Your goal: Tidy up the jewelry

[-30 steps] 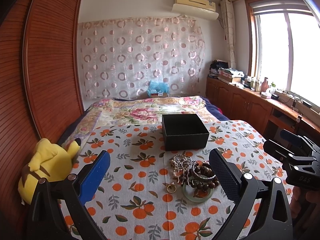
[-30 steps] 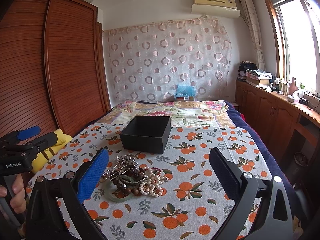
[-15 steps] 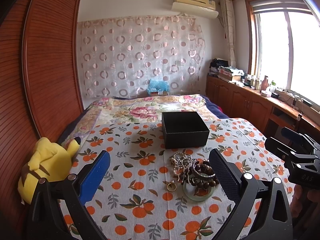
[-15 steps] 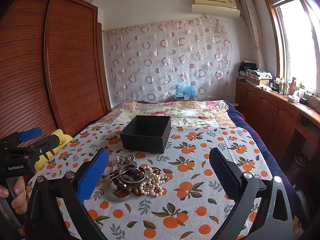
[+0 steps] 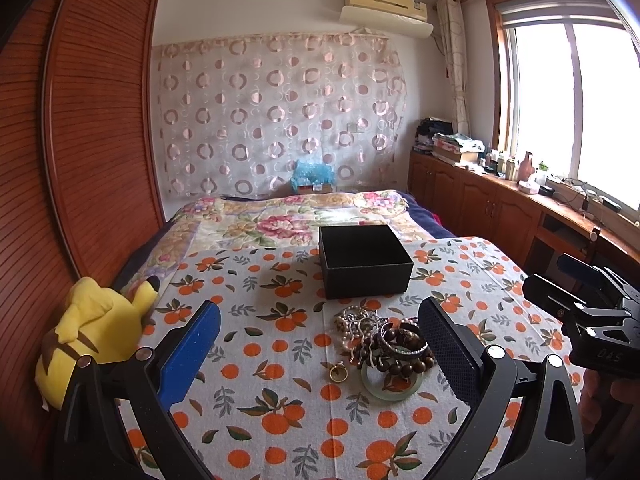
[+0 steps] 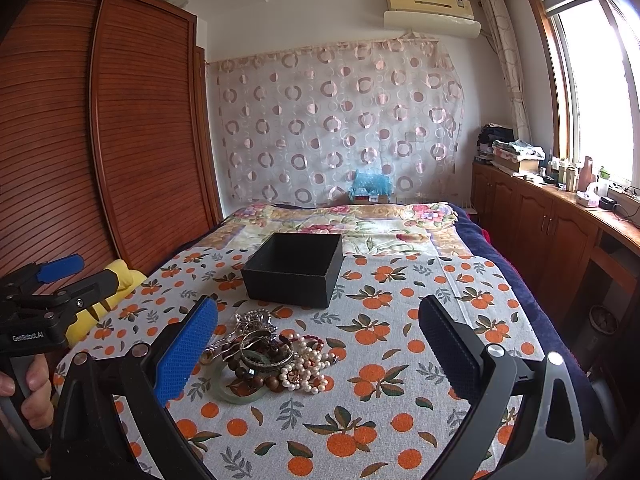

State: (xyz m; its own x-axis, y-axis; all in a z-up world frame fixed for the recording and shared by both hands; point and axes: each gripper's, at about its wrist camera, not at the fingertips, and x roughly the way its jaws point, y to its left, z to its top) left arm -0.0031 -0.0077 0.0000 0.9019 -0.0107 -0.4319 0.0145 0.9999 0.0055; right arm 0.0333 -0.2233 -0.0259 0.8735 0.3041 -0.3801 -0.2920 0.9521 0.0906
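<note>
A tangled jewelry heap (image 5: 382, 344) lies just in front of an empty black box (image 5: 365, 266) on an orange-print cloth (image 5: 280, 392) covering a bedroom bed; the left gripper (image 5: 320, 354) and right gripper (image 6: 318, 350) hover above it, jaws wide apart.

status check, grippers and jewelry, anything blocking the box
Left gripper open, empty. Right gripper open, empty. Jewelry pile untouched on cloth, black box open behind it. Nothing between them.

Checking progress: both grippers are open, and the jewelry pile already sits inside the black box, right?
Not inside. The jewelry pile lies on the orange-print cloth in front of the black box, as the left wrist view shows. Both grippers, left and right, are open.
</note>
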